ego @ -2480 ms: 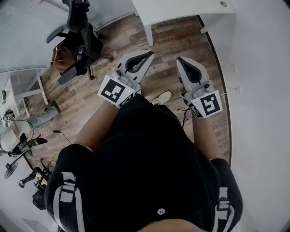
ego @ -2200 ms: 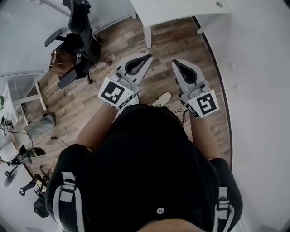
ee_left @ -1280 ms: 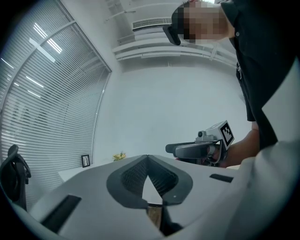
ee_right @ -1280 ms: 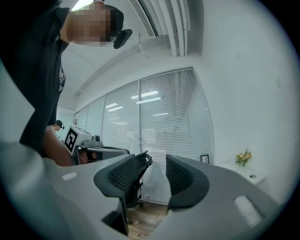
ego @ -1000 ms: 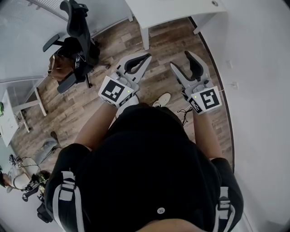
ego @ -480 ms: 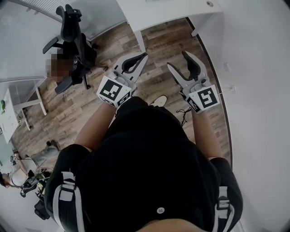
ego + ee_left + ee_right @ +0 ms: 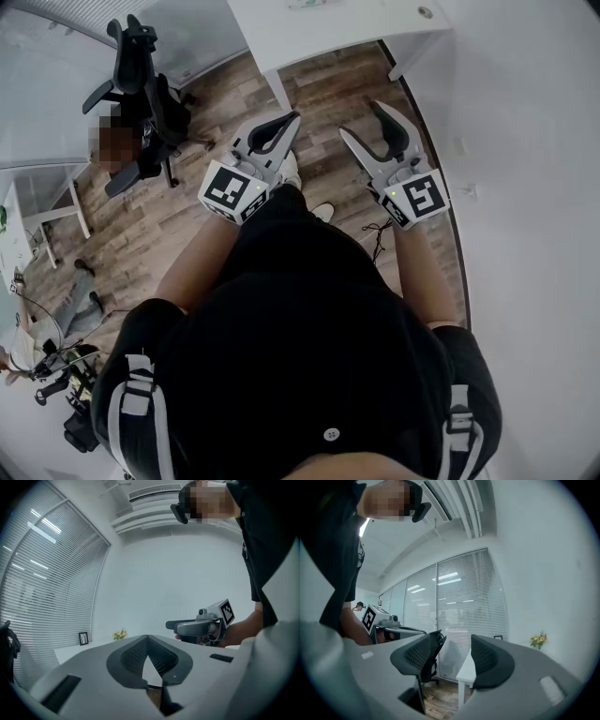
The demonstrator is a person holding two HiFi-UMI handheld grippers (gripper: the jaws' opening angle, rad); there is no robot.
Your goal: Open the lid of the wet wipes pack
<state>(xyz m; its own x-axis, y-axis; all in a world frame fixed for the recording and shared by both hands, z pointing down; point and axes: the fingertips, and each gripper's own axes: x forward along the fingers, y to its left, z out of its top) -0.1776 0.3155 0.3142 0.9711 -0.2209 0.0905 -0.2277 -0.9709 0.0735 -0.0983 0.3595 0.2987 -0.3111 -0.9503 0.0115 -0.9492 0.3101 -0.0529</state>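
I am standing with both claws held out in front of my chest, above the wooden floor point(image 7: 323, 89). My left claw point(image 7: 290, 119) is pressed together: in the left gripper view its two ribbed pads meet at the tips, with only a narrow wedge of gap below them and nothing caught in it. My right claw point(image 7: 360, 118) is spread, and the right gripper view shows clear space between its pads, with nothing between them.

The two claws sit side by side, near each other but apart, both pointing toward the near edge of the white counter point(image 7: 328, 23) at the top of the head view. Each carries its marker cube, the left one point(image 7: 231, 192) and the right one point(image 7: 415, 197), close to my wrists.

A black office chair point(image 7: 141, 70) stands on the floor well off to the left of the counter. One pale shoe point(image 7: 322, 212) peeks out just beyond my dark shirt, between the two claws.

I cannot tell where the wet wipes pack is; none of my views shows it.
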